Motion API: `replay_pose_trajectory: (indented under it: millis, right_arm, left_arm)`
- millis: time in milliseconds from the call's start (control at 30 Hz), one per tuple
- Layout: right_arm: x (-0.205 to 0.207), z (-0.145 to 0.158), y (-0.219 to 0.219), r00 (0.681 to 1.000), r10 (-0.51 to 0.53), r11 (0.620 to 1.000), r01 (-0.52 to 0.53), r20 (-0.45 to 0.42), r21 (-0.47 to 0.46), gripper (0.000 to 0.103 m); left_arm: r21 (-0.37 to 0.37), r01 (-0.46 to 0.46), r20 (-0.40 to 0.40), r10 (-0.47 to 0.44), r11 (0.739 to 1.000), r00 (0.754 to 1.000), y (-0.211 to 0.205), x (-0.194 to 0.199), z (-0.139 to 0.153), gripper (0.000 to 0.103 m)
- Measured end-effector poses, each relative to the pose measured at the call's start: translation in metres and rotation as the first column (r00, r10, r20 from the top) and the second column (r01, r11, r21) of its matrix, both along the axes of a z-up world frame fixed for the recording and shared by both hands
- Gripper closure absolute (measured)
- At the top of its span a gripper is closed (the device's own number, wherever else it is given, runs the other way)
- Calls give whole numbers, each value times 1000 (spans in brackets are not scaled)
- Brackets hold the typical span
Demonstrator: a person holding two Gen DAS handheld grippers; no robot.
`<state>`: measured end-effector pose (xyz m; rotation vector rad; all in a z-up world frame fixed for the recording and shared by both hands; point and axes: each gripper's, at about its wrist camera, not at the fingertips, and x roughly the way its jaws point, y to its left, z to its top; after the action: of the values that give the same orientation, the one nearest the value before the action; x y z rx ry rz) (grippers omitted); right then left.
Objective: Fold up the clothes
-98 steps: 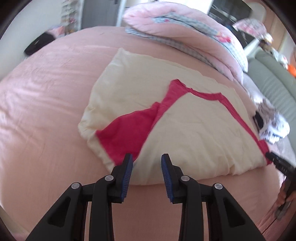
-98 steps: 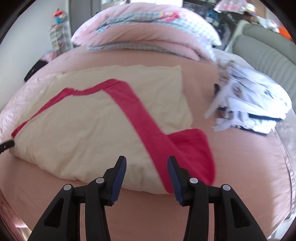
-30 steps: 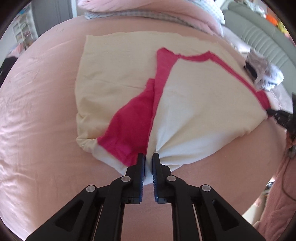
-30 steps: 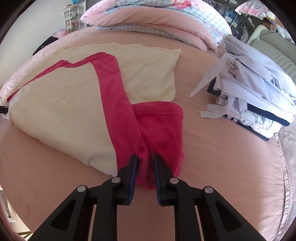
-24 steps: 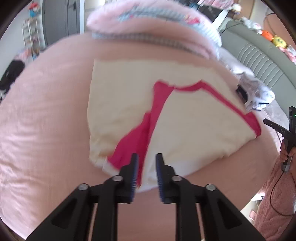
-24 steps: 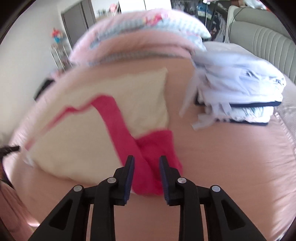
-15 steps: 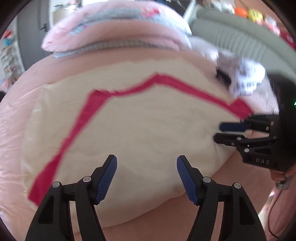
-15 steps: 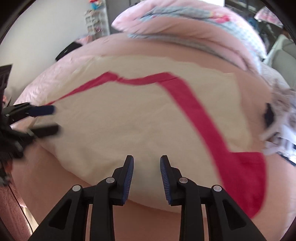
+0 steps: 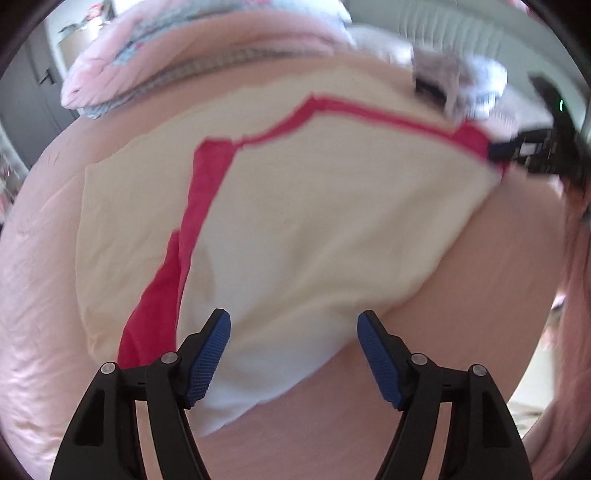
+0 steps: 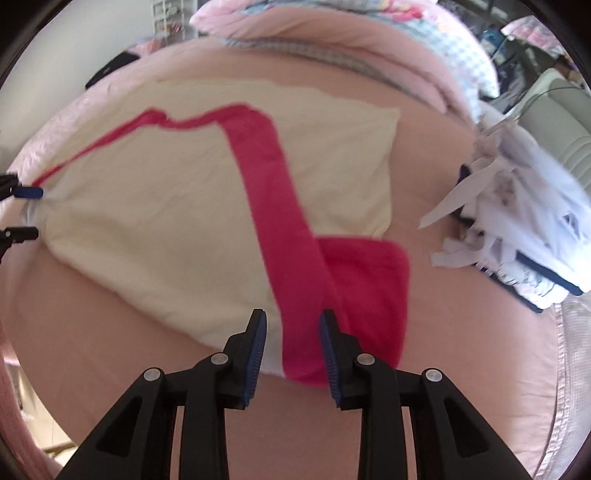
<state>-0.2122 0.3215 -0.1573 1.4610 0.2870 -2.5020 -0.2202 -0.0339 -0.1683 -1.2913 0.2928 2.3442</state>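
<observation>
While left hand-held gripper (image 9: 293, 354) opens, right hand-held gripper (image 10: 291, 354) unclamped over garment (image 10: 184, 206); clothes pile (image 10: 517, 229) beside.

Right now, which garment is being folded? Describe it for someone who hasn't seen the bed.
On the pink bedsheet, below the rolled pink quilt, lies a cream garment with red trim. Unlike the rumpled white clothes pile beside it, it lies flat.

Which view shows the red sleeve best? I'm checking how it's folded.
The right wrist view: the red sleeve lies flat, close and fairly sharp beside the right gripper. The left wrist view shows only a blurred, narrow strip.
</observation>
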Motion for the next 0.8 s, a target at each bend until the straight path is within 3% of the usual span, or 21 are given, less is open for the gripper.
replay_pose_trajectory:
  millis: [100, 167, 233, 367, 400, 500, 633, 733, 800]
  right_arm:
    - [-7, 2, -21, 1000, 12, 995, -12, -4, -94, 74]
    - [-16, -16, -41, 999, 40, 996, -37, 35, -85, 73]
    - [-24, -33, -59, 995, 68, 995, -63, 72, -73, 73]
    - [-11, -31, -35, 992, 113, 992, -116, 53, 46, 73]
    - [-8, -28, -23, 992, 105, 993, -109, 62, 54, 76]
    - [-5, -19, 7, 996, 29, 994, -39, 90, 106, 75]
    - [-6, 4, 2, 998, -51, 997, 50, 22, 54, 71]
    - [-5, 4, -17, 999, -18, 999, 19, 34, -26, 71]
    - [0, -11, -19, 997, 11, 1000, -13, 80, 19, 71]
  left_arm:
    - [126, -74, -15, 77, 989, 997, 11, -21, -2, 32]
    - [164, -119, 42, 113, 979, 993, 15, -30, -14, 32]
    - [99, -122, 90, 113, 988, 989, 15, -34, -30, 33]
    - [-61, -70, 17, 71, 996, 997, -14, -21, -25, 33]
    - [-105, -71, 2, 71, 992, 997, -23, -19, -23, 39]
    - [-174, -182, -17, 182, 968, 983, -44, -26, -16, 40]
    - [23, -109, -36, 110, 994, 993, -15, -12, 3, 39]
    - [34, -18, -15, 19, 999, 1000, 24, -4, -8, 39]
    - [17, -33, 18, 33, 999, 999, 26, -1, -23, 36]
